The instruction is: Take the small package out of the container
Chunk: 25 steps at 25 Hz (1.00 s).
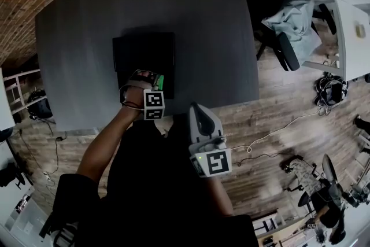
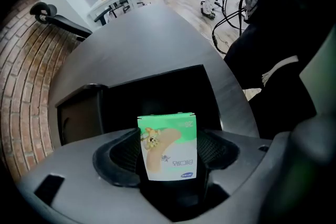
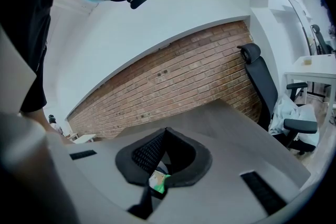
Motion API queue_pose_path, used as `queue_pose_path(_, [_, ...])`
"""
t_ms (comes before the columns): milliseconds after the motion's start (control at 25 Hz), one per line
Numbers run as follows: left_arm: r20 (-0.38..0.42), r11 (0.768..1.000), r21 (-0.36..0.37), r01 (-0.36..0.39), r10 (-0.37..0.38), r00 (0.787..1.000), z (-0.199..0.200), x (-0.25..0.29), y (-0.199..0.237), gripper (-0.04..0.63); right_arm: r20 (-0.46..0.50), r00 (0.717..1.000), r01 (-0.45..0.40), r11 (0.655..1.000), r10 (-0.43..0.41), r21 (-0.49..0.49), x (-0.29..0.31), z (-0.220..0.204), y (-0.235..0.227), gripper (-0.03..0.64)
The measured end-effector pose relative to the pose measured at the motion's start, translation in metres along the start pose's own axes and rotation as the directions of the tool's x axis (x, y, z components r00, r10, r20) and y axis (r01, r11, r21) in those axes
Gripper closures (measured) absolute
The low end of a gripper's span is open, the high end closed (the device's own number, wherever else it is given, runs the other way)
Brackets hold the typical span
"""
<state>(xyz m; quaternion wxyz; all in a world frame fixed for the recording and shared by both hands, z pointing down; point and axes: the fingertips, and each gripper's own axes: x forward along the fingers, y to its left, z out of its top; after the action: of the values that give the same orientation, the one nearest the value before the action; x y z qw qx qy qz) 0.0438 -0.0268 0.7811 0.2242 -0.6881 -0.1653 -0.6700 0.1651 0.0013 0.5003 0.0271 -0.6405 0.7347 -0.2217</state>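
**Left hand-held gripper** [image 2: 169,159]: clenched on the small package [image 2: 167,136]. The jaws press on its two side edges and the printed face is turned to the camera. The package stands upright between the pads with its print upside down, and its upper half shows above them.

**Right hand-held gripper** [image 3: 164,134]: jaws closed tip to tip with nothing clamped between them. The head view shows it held back beside the person's body, off the bench [image 1: 219,37].

**Location of package:** in the left jaws, at the near rim of the black container [image 1: 143,52], which sits on the dark bench. The open cavity of the container lies directly behind the package. I cannot tell whether the package's bottom edge has fully cleared the rim.

**Handling assessment:**
- It appears to be a thin printed cardboard box, so it is probably very light.
- The walls are likely stiff enough for a moderate squeeze but could dent under a hard one.
- The glossy faces may slip.
- Pressing on the folded side edges seems sound, since the card resists best there.
- A hold low and centred on the package should stop it pivoting.

**Risk:** the bottom edge may snag on the container wall if the package is drawn sideways before it is raised clear.
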Motion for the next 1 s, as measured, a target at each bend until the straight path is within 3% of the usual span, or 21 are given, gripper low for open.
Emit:
queue_pose_path(240, [-0.002,0.997,-0.079,-0.02,0.02,1.0,-0.01,-0.009,0.003,0.259,-0.066,0.998,-0.009,0.999,0.006,-0.044,0.01,0.0,0.0,0.594])
queue_pose_path(560, [0.011,0.987,-0.157,-0.042,0.044,0.999,-0.023,-0.022,0.008,0.259,-0.078,0.997,-0.035,0.997,0.03,-0.063,0.021,0.005,0.011,0.594])
queue_pose_path(800, [0.048,0.98,-0.196,-0.037,0.048,0.998,-0.038,-0.035,0.004,0.259,-0.086,0.996,-0.045,0.995,0.038,-0.084,0.026,-0.004,0.029,0.594])
queue_pose_path(1000, [0.104,0.96,-0.279,-0.036,0.067,0.992,-0.053,-0.049,0.006,0.259,-0.074,0.997,-0.041,0.996,0.035,-0.078,0.034,-0.004,0.042,0.594])
